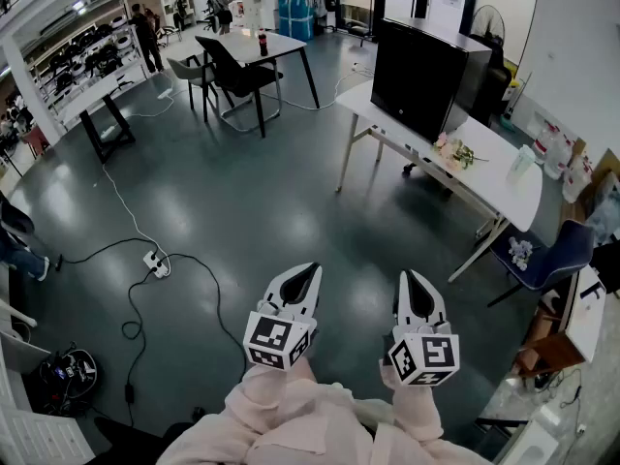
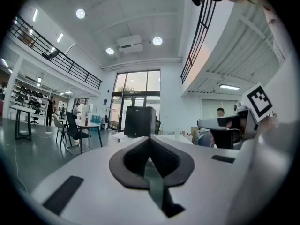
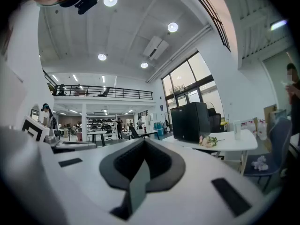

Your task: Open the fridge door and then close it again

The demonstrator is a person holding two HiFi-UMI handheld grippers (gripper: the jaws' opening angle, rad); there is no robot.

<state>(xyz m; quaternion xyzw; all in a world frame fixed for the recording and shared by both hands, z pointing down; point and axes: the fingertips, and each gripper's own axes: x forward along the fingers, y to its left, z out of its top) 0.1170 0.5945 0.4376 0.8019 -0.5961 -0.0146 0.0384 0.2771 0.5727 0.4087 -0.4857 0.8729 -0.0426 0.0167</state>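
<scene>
1. The room is big, with a dark grey floor (image 1: 242,201). A long white surface (image 1: 509,182) stands on the right.
2. The black fridge (image 1: 426,76) sits at the far end of that surface. Its door is shut, and pink flowers (image 1: 453,151) lie just beside it.
3. The left gripper (image 1: 310,274) and right gripper (image 1: 411,281) are well apart from the fridge. Both pairs of jaws are together and hold nothing.

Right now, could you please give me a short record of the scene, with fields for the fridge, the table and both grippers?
fridge: black fridge stands on the white table
door: looks shut, no gap visible
beside it: pink flowers lie on the table
grippers: left gripper and right gripper, jaws together, nothing between them
position: both held over the floor, well short of the table
task stage: door not yet touched
</scene>
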